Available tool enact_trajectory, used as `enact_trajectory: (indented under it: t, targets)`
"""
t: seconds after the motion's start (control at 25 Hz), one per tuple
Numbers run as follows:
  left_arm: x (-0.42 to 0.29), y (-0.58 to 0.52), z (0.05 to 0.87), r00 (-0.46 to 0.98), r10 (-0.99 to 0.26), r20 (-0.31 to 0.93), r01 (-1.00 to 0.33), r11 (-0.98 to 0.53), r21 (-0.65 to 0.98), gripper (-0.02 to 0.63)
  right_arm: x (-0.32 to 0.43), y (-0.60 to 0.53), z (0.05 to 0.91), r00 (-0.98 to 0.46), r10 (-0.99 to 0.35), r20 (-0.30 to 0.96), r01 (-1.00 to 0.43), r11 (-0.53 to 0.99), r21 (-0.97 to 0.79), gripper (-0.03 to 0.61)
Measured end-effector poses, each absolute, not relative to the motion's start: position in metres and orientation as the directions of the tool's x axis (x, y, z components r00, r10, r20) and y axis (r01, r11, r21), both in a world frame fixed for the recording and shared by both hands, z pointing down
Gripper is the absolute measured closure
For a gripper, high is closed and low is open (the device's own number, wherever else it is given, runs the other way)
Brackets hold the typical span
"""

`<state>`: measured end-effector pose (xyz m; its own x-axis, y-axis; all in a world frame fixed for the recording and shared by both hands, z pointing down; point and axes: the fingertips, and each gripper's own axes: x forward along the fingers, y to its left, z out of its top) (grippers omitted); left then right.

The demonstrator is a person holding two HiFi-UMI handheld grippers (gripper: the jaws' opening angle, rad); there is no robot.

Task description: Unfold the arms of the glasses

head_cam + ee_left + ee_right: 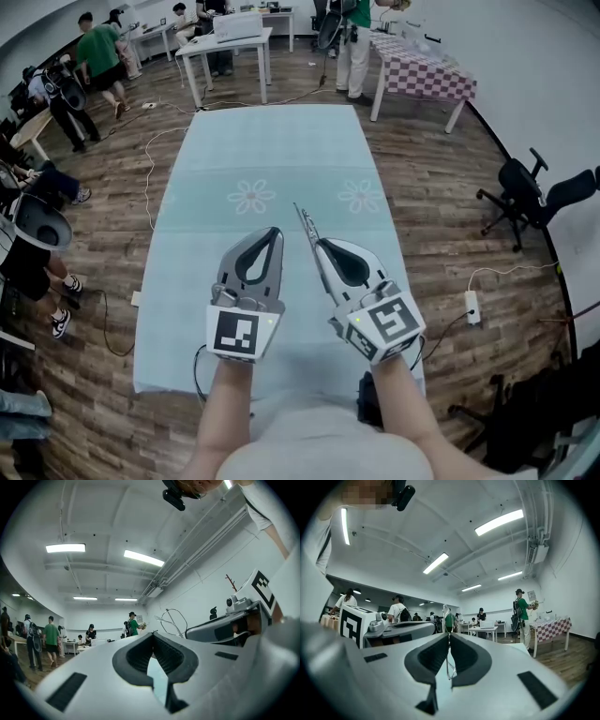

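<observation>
Above the near half of the long bench (272, 150), which is covered by a pale blue cloth with white flower prints, a person holds two white plastic grippers side by side, both clear of the cloth. The left gripper (275, 230) has its jaws pressed together with nothing between them, its black pads meeting at the tip. The right gripper (319, 242), angled inward over the bench, has its jaws pinching the thin silver wire-framed glasses (305, 221). The frame sticks out past the jaw tips toward the bench's far end, and a loop of wire also shows in the hollow behind the tips in the right gripper view. The glasses are in the air, not touching the cloth or the left gripper, whose tip is just beside them. Whether the arms are folded or spread is too fine to read.

Beyond the bench's far end stand a white table (230, 47) and a table with a red-and-white checked cloth (427, 75), with several people around them. Right of the bench, a black office chair (520, 192) stands on the wooden floor (441, 216).
</observation>
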<state>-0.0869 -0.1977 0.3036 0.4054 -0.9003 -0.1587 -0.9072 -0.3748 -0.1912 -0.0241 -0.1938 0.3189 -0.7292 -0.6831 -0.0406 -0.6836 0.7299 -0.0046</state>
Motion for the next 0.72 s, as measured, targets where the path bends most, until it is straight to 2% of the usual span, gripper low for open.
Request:
enact_trajectory:
  t: [0.44, 0.72]
  targets:
    - [-0.079, -0.199, 0.302, 0.44, -0.888, -0.135, -0.887, -0.406, -0.22, 0.604, -0.018, -0.202, 0.325, -0.76, -0.648, 0.045, -0.65, 0.756, -0.076, 0.558]
    - [-0.08, -0.197, 0.307, 0.457, -0.88, -0.131, -0.885, -0.433, -0.173, 0.604, -0.016, -0.205, 0.339, -0.776, -0.619, 0.123, -0.631, 0.763, -0.138, 0.559]
